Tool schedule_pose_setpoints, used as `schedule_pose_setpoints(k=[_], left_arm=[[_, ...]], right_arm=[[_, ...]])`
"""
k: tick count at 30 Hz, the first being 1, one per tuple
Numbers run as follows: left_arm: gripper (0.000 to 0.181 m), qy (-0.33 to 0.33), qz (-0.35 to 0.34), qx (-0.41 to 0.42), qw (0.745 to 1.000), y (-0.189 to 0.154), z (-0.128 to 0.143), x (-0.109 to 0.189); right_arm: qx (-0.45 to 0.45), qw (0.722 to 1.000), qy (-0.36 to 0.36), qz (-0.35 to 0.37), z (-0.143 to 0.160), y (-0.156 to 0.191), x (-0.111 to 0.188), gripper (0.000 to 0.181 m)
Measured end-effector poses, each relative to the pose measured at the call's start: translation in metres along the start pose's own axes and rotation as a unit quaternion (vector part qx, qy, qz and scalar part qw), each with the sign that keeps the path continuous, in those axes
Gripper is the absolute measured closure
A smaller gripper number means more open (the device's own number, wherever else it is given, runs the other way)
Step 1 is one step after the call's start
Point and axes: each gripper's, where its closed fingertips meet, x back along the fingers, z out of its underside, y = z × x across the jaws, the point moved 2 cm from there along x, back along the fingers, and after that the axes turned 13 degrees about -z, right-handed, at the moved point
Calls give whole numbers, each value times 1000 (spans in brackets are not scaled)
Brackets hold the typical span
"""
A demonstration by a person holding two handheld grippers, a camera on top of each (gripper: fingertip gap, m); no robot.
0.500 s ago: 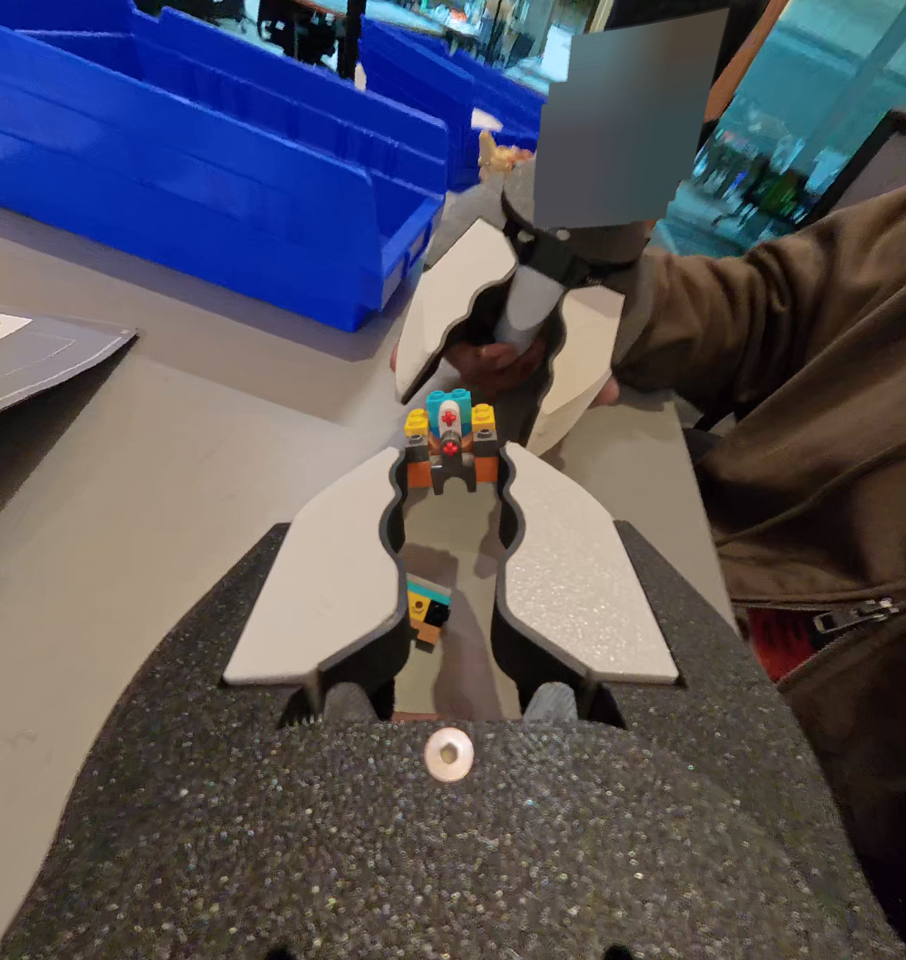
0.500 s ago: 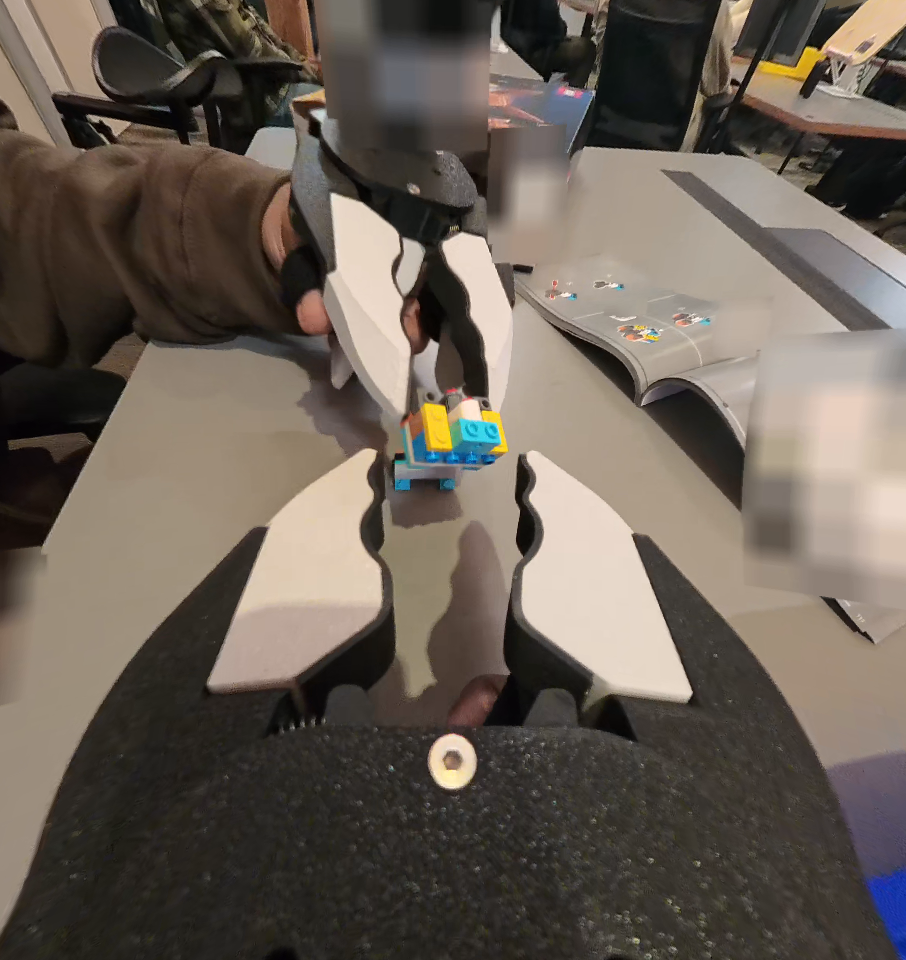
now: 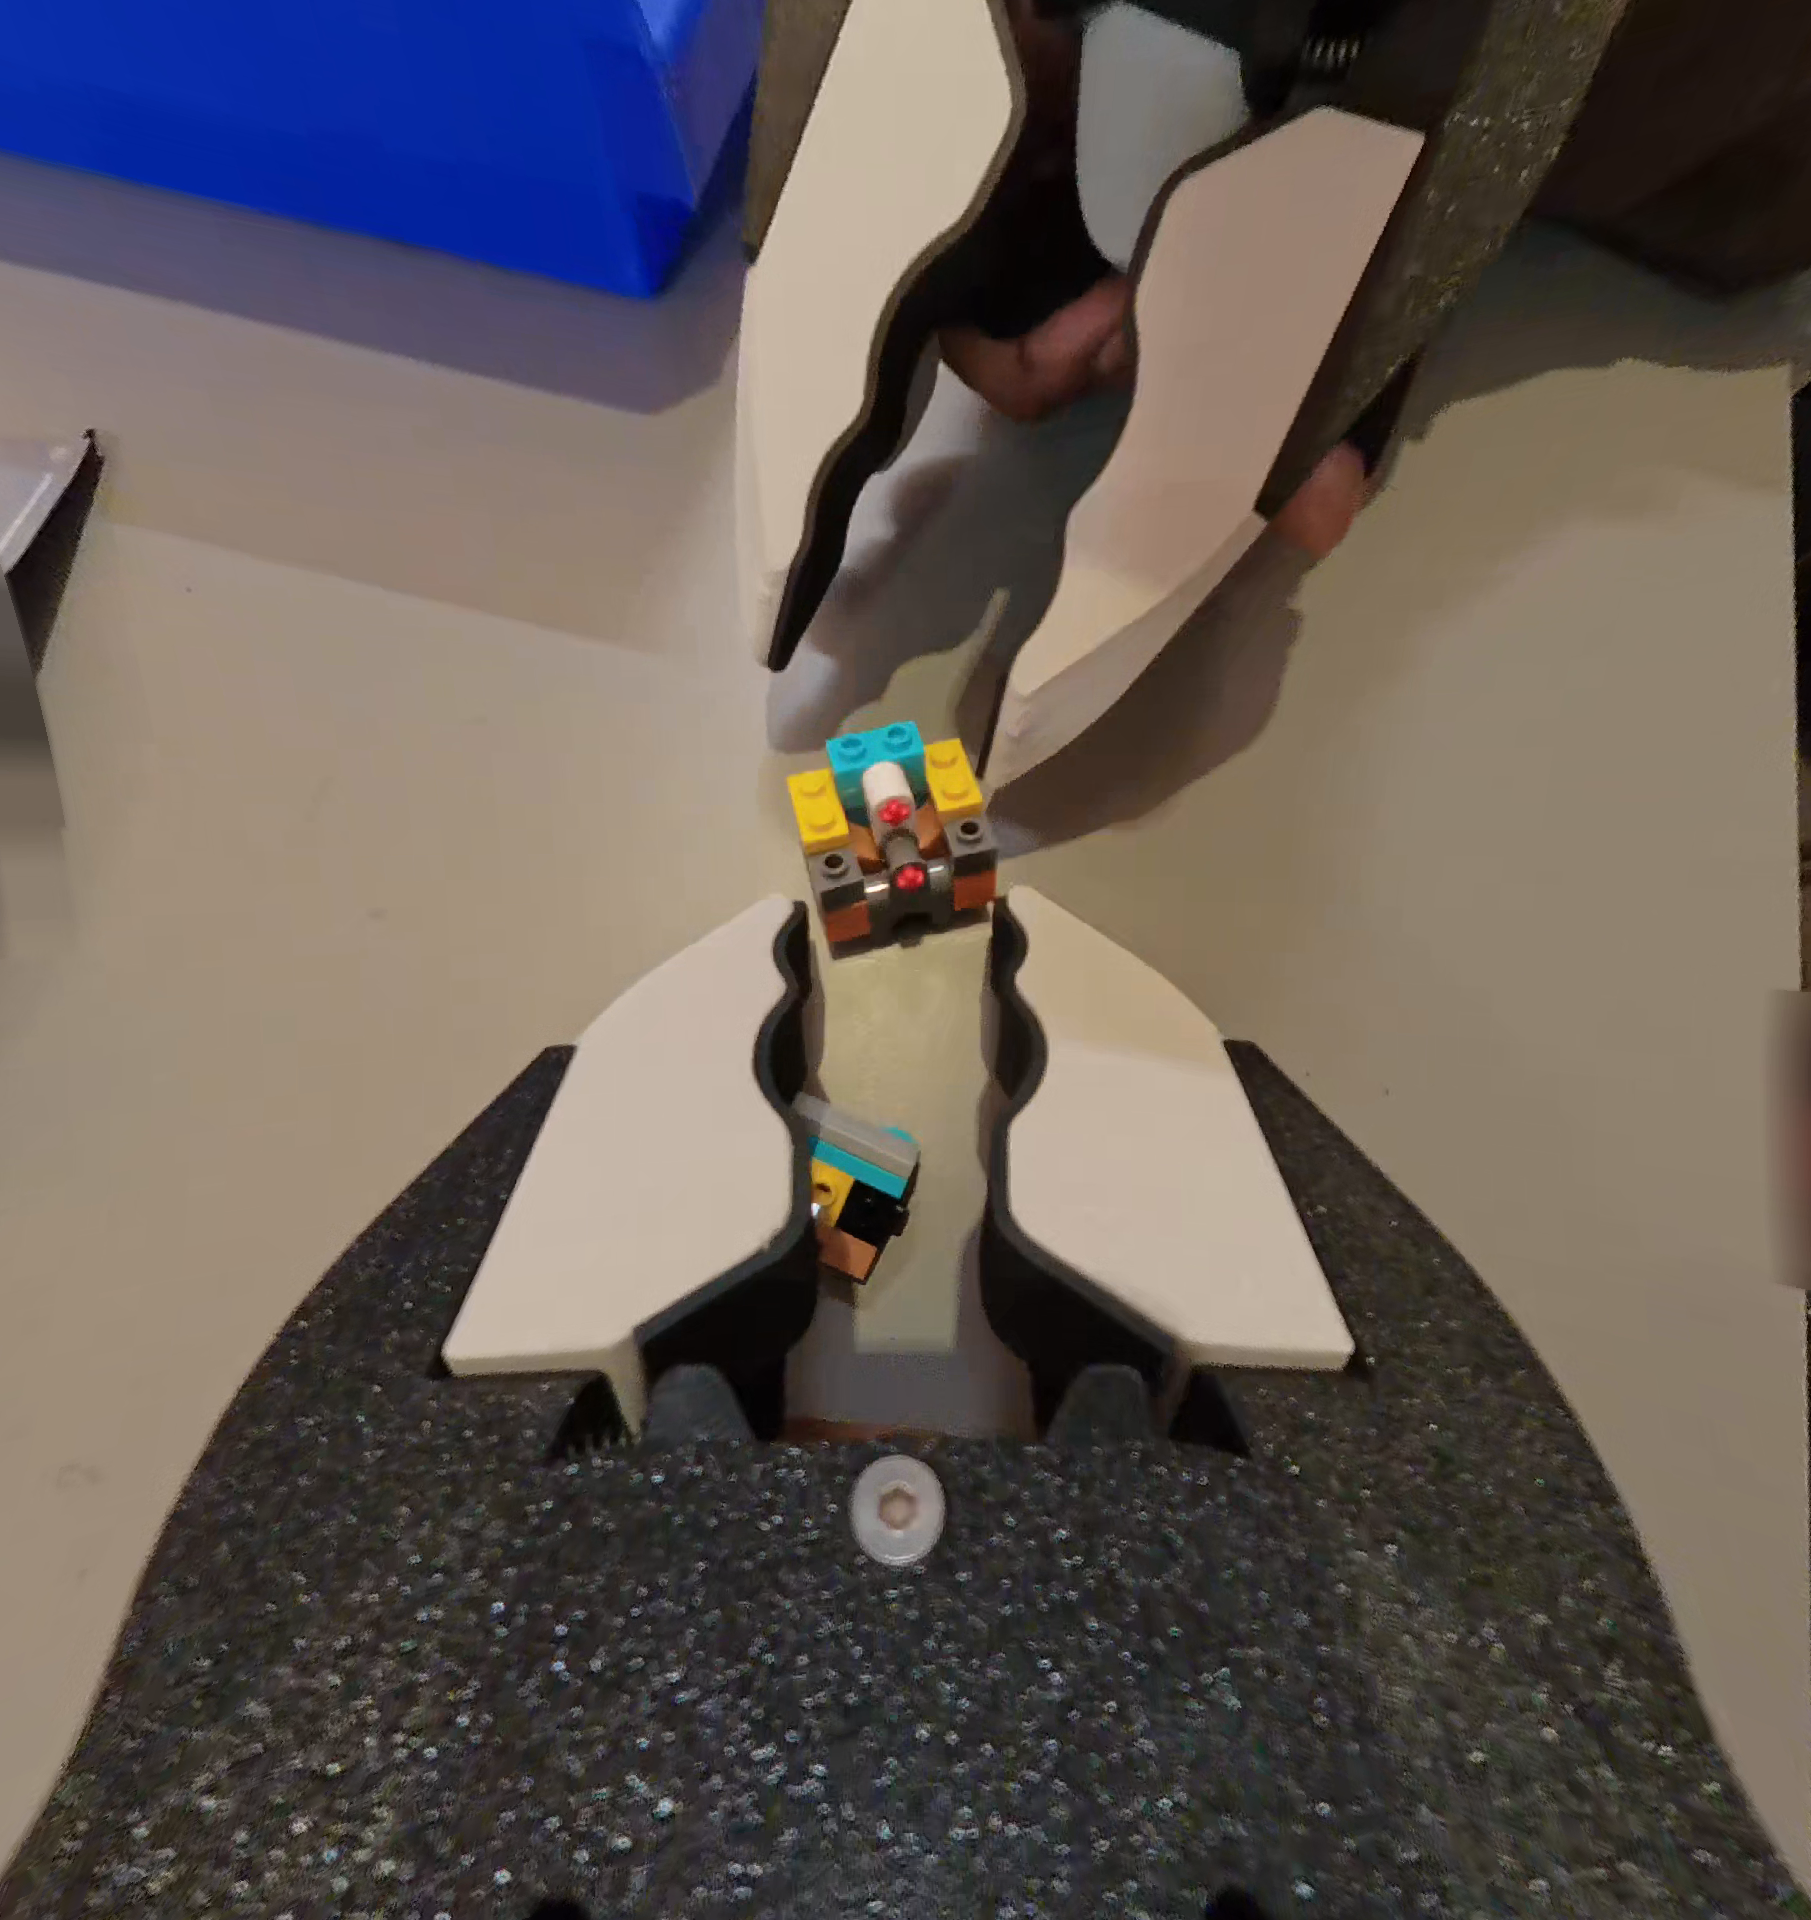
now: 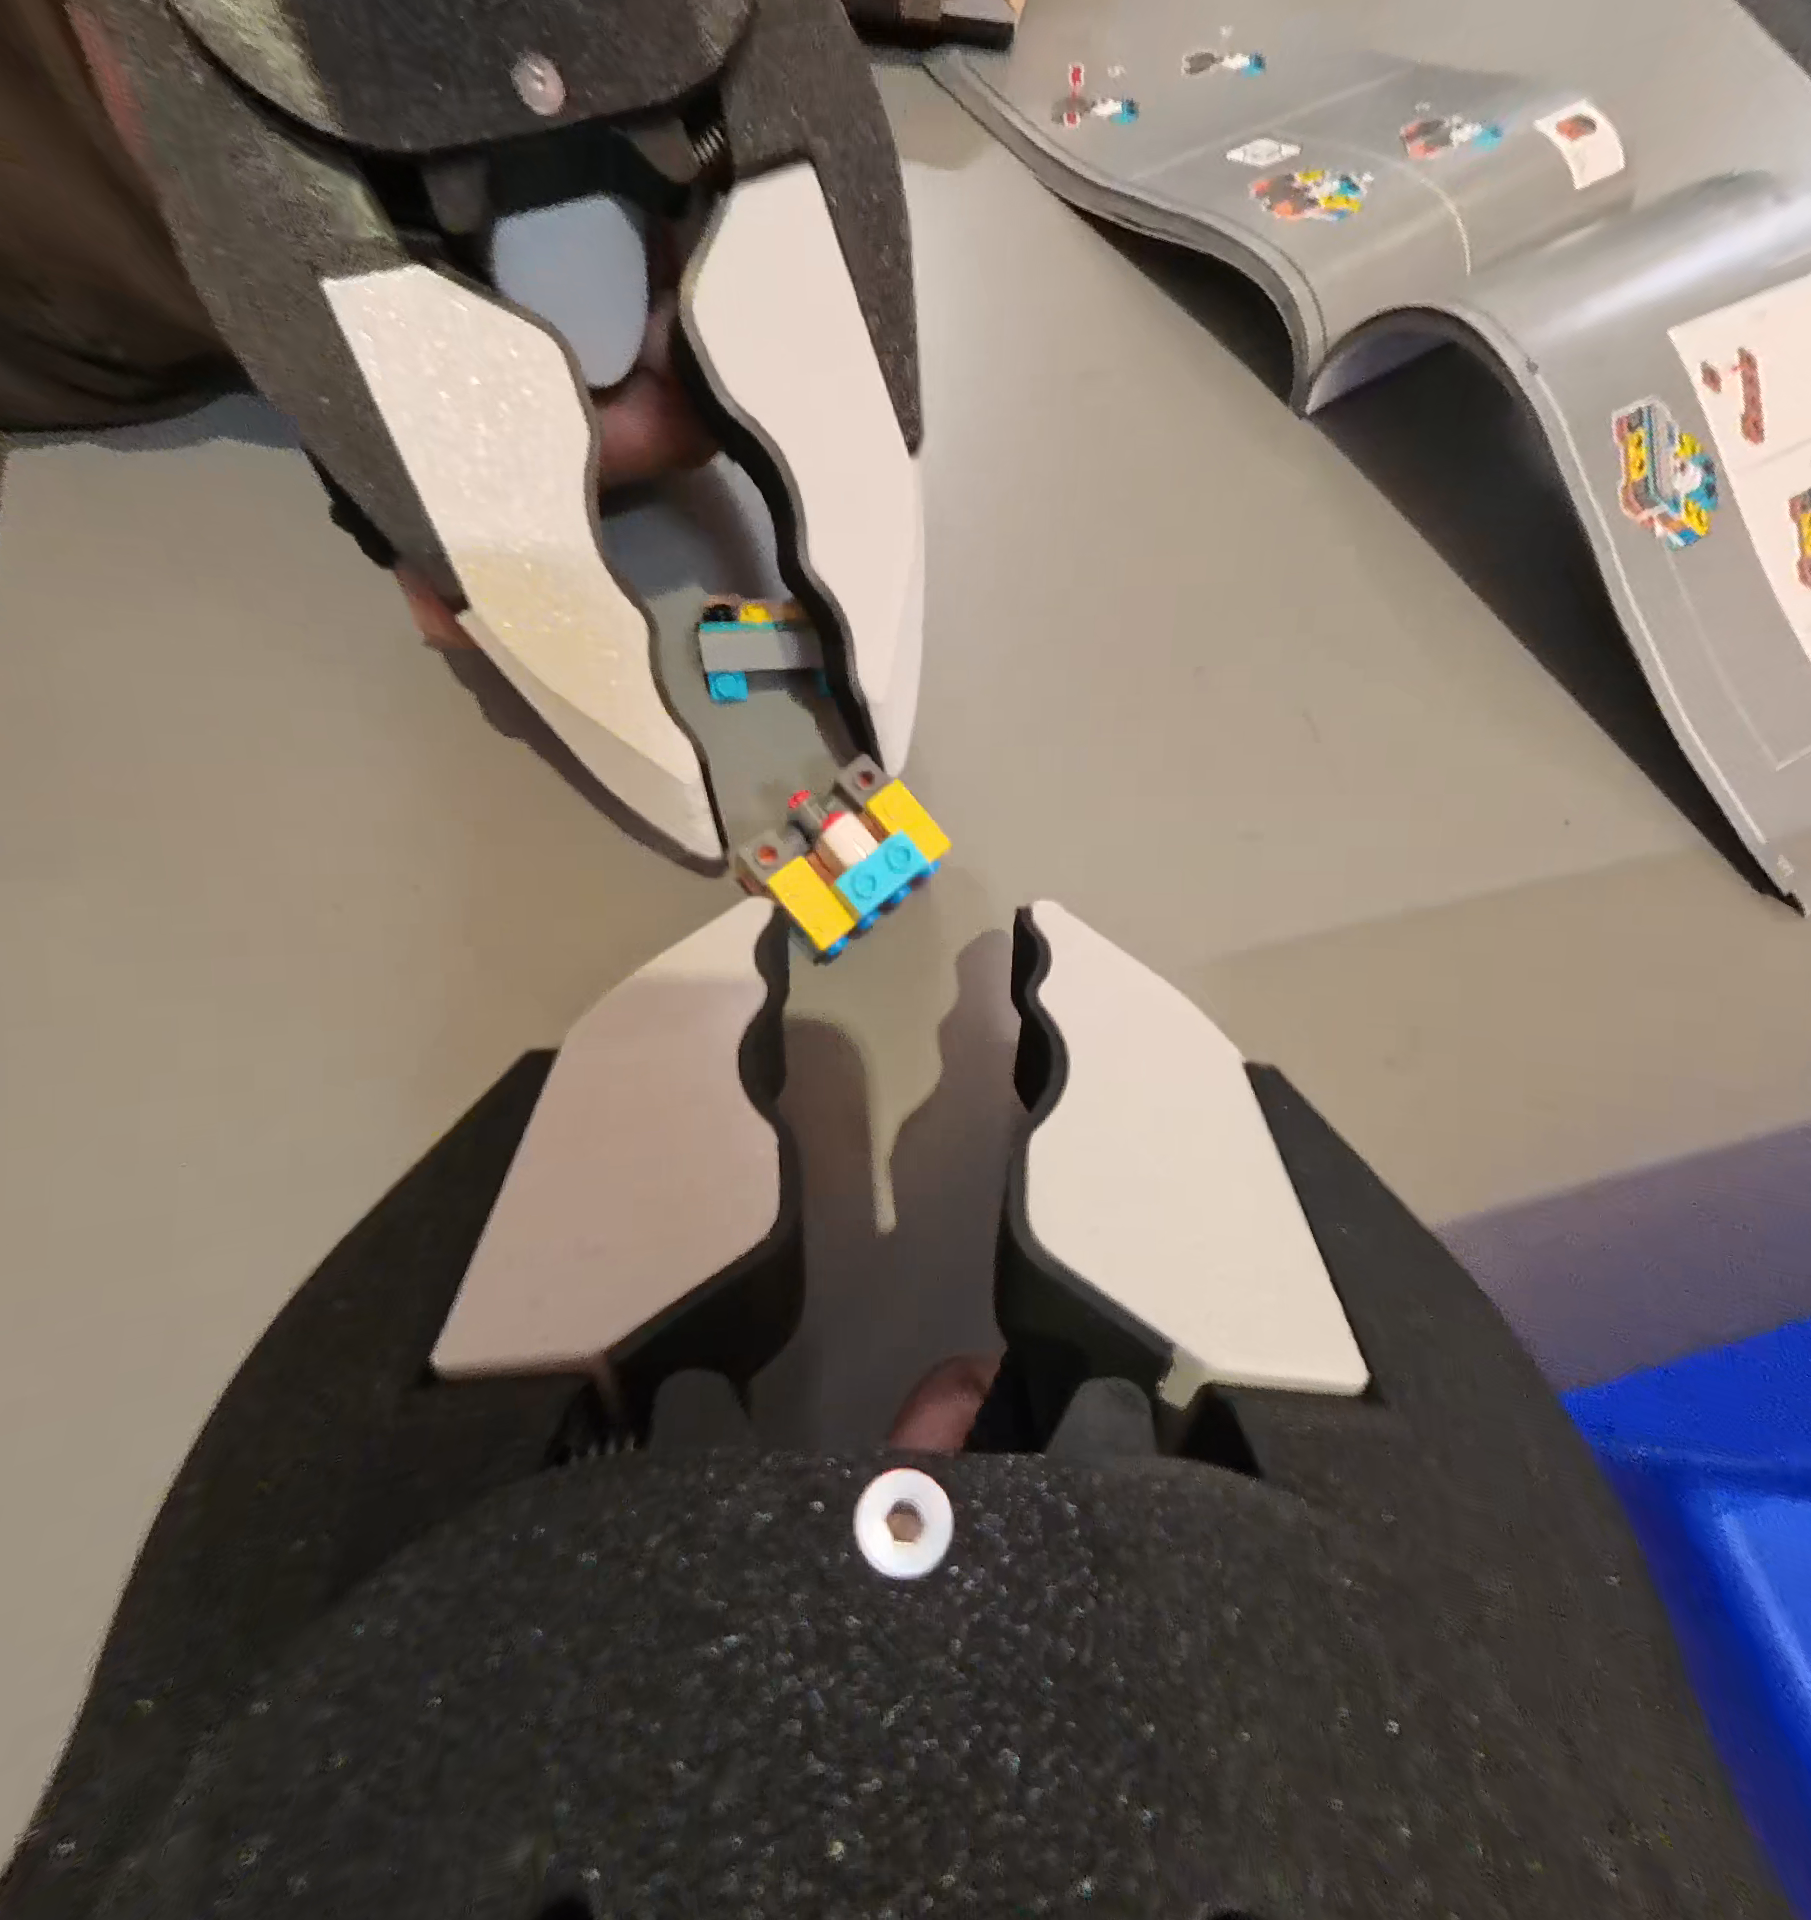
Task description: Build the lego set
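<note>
Both tongs spread wide, empty: left tongs (image 3: 899, 914) & right tongs (image 4: 893, 920) flank lego model (image 3: 896, 836) on tabletop (image 3: 361, 831), prob. lining up a grip; smaller lego chunk (image 3: 857, 1195) lies nearby.

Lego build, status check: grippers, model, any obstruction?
Left gripper open, right gripper open, neither gripping. Lego model on table between both tips. Small sub-assembly lies between left fingers.
</note>
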Motion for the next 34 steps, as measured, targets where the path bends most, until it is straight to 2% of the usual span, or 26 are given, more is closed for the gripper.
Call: schedule_pose_setpoints(k=[5, 9, 11, 13, 16, 18, 21, 24, 28, 34], left_arm=[[140, -22, -30, -1, 999, 7, -8, 12], [139, -100, -77, 5, 992, 12, -35, 41], [151, -160, -92, 7, 983, 7, -58, 61], [178, -223, -82, 0, 971, -8, -83, 83], [181, -296, -52, 14, 954, -36, -119, 108], [181, -318, -27, 38, 947, -54, -138, 112], [181, -305, 2, 60, 950, -78, -155, 98], [181, -277, 1, 68, 958, -91, -156, 78], [181, -258, 15, 102, 961, -96, -153, 67], [181, -247, 15, 134, 960, -94, -146, 67]], right_arm=[[-11, 998, 47, 29, 14, -6, 5, 140], [-9, 991, 104, 83, 25, -15, 17, 140], [-11, 983, 135, 121, 27, -22, 29, 142], [-17, 973, 167, 158, 28, -28, 42, 152], [-10, 943, 227, 242, 29, -40, 63, 178], [-6, 916, 277, 289, 33, -46, 73, 181], [-1, 887, 327, 327, 36, -48, 74, 181], [8, 867, 351, 354, 35, -48, 74, 181], [25, 850, 368, 377, 32, -44, 74, 181], [36, 836, 376, 398, 29, -39, 78, 181]])
